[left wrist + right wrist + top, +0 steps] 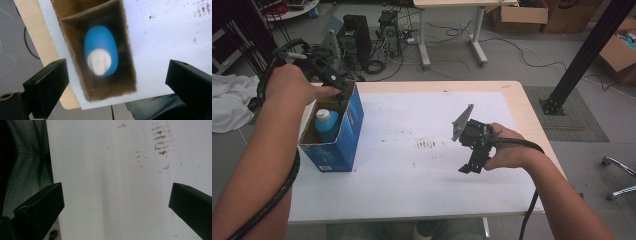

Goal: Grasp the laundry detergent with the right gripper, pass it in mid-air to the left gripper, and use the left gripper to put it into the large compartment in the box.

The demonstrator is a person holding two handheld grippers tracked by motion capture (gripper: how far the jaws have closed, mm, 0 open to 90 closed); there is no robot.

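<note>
Blue bottle (327,125) with a white cap: stands upright inside an open-topped blue cardboard box (343,142); in the left gripper view the bottle (101,53) is seen from above, cap toward the camera, resting in the near compartment of the box (128,62), with a cardboard divider behind it.

Box: sits on the left part of the white counter (412,180), close to its left edge, brown inside and blue outside.

Left tongs (343,89): held above the far rim of the box, pointing down into it; the two jaws stand wide apart with nothing pressed between them, the bottle lying below and clear of both.

Right tongs (472,167): held over the right part of the counter, well apart from the box, a grey three-cornered plate on top; in the right gripper view the right tongs (116,202) look down on the bare white counter (112,182), jaws wide apart and holding nothing.

Brown smudges (427,145): a small patch near the middle of the counter, between box and right tongs.
</note>
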